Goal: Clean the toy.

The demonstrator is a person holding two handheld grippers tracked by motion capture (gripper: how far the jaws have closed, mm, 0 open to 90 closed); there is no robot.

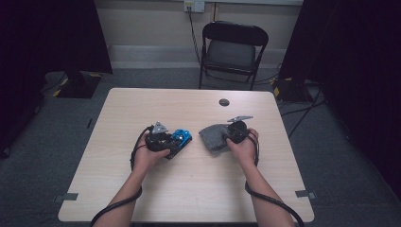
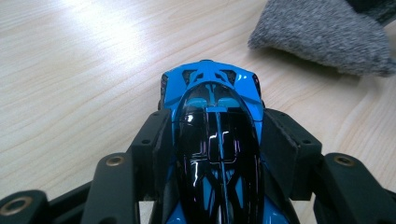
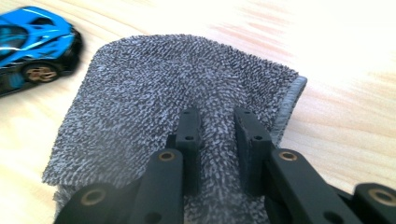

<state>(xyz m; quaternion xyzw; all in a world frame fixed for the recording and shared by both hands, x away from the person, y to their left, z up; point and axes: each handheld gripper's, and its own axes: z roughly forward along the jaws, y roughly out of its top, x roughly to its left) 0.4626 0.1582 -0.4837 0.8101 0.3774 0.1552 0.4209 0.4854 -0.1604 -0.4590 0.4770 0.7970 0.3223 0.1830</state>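
On the pale table (image 1: 189,184), the left gripper (image 1: 166,140) clamps the blue car (image 2: 215,140) steady by its flanks while the right gripper (image 1: 235,133), pinched tight on the grey cloth (image 3: 154,98) beside it, should wipe lightly.

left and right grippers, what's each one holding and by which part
The left gripper clamps the blue toy car across its two sides. The right gripper pinches a raised fold of the grey cloth.
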